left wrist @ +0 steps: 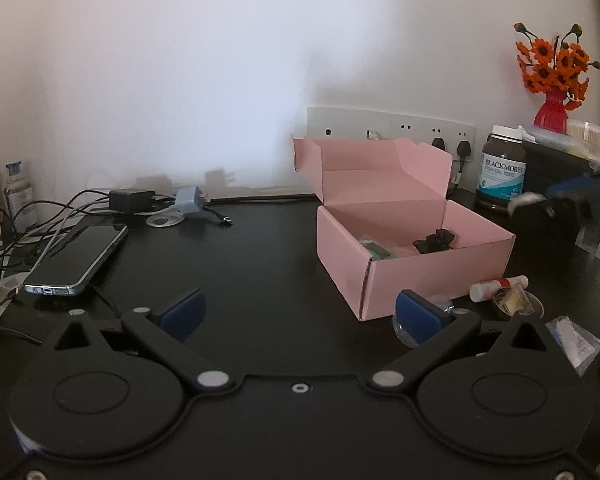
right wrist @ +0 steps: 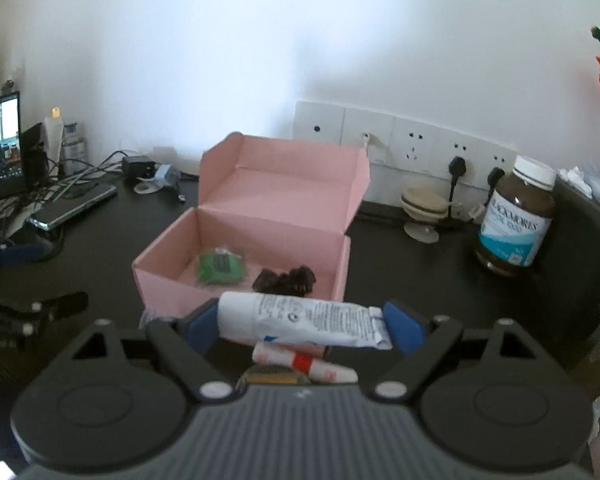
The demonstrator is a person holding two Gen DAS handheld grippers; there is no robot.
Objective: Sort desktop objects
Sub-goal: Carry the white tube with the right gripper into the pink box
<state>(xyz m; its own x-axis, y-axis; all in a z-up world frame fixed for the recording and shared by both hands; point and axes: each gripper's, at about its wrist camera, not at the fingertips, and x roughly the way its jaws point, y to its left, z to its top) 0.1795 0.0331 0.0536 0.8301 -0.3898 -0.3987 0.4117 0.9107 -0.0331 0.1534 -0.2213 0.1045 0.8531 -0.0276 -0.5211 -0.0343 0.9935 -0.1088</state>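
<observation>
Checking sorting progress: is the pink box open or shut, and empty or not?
Open, not empty. The pink box has its lid standing up at the back; a green packet and a black item lie inside.

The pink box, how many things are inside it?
2. In the pink box, a green packet lies on the left and a black clump on the right. The near wall might hide more.

Black bench [left wrist: 260, 264]: open pink box [left wrist: 412, 276] at centre, phone [left wrist: 76, 260] at 9 o'clock. Brown supplement bottle [left wrist: 502, 172] at 2 o'clock; red-and-white stick [left wrist: 500, 286] at 4 o'clock of box.
</observation>
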